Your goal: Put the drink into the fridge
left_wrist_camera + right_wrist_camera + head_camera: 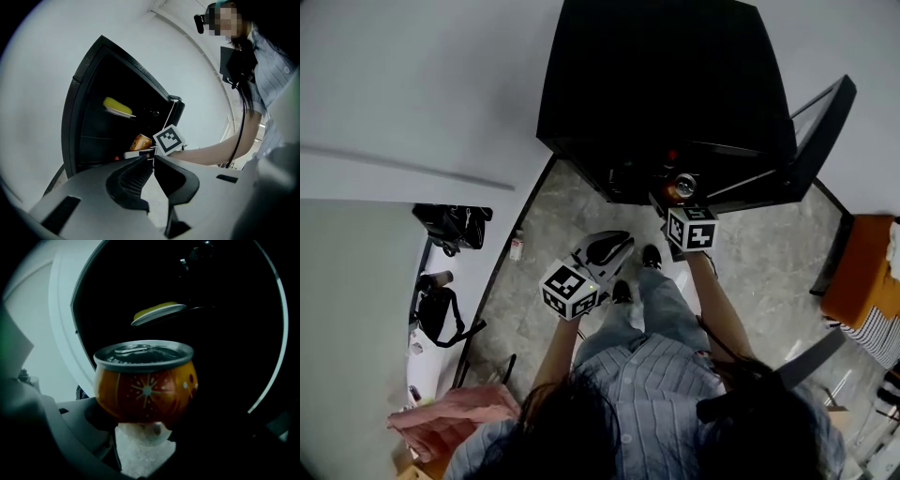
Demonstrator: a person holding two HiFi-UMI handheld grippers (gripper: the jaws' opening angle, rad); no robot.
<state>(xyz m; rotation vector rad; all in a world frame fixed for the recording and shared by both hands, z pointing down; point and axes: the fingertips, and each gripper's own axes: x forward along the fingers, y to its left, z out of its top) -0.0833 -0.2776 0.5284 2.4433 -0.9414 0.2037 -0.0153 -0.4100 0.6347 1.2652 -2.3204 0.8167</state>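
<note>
The fridge (pixel 656 75) door (pixel 821 127) stood open. The right gripper (pixel 675 199) clasped the orange drink can (pixel 145 385) at the fridge's front edge, not yet set inside. The left gripper (pixel 152 161) hung closed and empty.

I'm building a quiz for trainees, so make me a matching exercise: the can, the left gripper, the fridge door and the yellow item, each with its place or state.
1. can
2. left gripper
3. fridge door
4. yellow item

A. swung open
B. jaws together, empty
C. inside the fridge
D. gripped by the right gripper

Pairs: 1-D, 2-B, 3-A, 4-C
</note>
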